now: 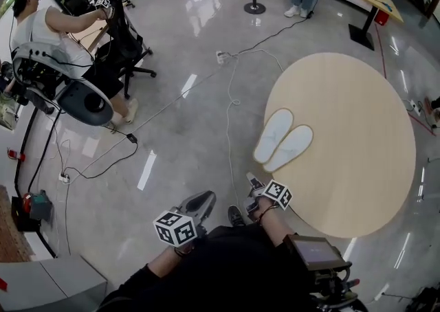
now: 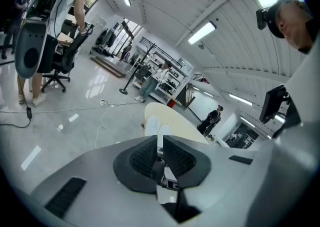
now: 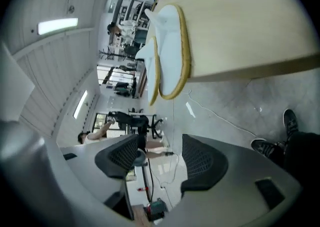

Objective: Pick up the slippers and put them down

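**Slippers on the table, both grippers empty**

Head view: The pair of white slippers (image 1: 282, 140) is seen lying side by side on the round table (image 1: 357, 166), close to its near edge. The right gripper (image 1: 253, 183) is held just short of that edge, apart from the slippers. The left gripper (image 1: 201, 202) is kept low over the floor, further off. If a pick-up is the step in hand, the right gripper would best be brought in level with the tabletop, so that both heels are taken between the pads at once and neither slipper is pushed away.

Left gripper view: The jaws are shown closed together with nothing between them, a detail not readable from above. The slippers and the table are glimpsed beyond the jaws, well ahead.

Right gripper view: The jaws are shown standing wide apart and empty, with only floor and a distant chair seen through the gap. The picture is rolled sideways, and the slippers' yellow-edged soles are seen at the table's edge, which the head view does not reveal. The gap is not yet lined up on them, so a roll back to level is judged necessary.
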Demonstrator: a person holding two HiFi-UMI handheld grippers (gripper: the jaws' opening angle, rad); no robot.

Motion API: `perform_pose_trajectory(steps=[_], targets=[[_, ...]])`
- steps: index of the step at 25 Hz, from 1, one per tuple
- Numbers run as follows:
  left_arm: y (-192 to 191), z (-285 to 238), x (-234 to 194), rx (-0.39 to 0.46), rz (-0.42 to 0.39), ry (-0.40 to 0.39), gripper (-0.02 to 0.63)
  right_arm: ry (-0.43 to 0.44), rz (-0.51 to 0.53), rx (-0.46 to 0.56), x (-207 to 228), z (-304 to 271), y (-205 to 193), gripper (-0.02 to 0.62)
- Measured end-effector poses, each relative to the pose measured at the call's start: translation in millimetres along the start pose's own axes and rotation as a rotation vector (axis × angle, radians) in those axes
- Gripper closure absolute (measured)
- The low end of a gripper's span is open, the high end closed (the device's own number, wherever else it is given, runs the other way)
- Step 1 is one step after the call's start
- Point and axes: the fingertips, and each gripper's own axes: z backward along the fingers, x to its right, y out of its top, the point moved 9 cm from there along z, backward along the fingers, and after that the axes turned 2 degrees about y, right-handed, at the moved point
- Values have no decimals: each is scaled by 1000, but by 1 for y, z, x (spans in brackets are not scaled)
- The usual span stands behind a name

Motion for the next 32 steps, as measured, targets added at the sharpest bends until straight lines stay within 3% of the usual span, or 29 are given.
perform_pose_trajectory(steps=[3,5,7,10,11,20,25,30,32], targets=[[0,-17,3,-12,17,-45,566,4,103,-103,-9,22,-16,331],[-5,-32,11,-35,31,-89,568,26,199,-114,-27,49,-17,331],[-12,-47,21,-69,41,-135,568,54,312,-86,-47,80,-10,346],[-21,-67,38,-120,18,-196,568,73,432,4,-65,127,5,535],[-21,-72,44,-128,0,-213,568,73,468,32,-70,141,9,557],[6,-76,133,-47,-186,-249,568,57,1012,171,-156,253,32,578],[6,-60,202,23,-326,-312,568,114,1077,341,-178,339,33,578],[-10,-51,275,55,-287,-451,568,195,1171,453,-188,403,28,578],[-22,-39,308,56,-320,-488,568,209,1217,477,-189,430,21,578]])
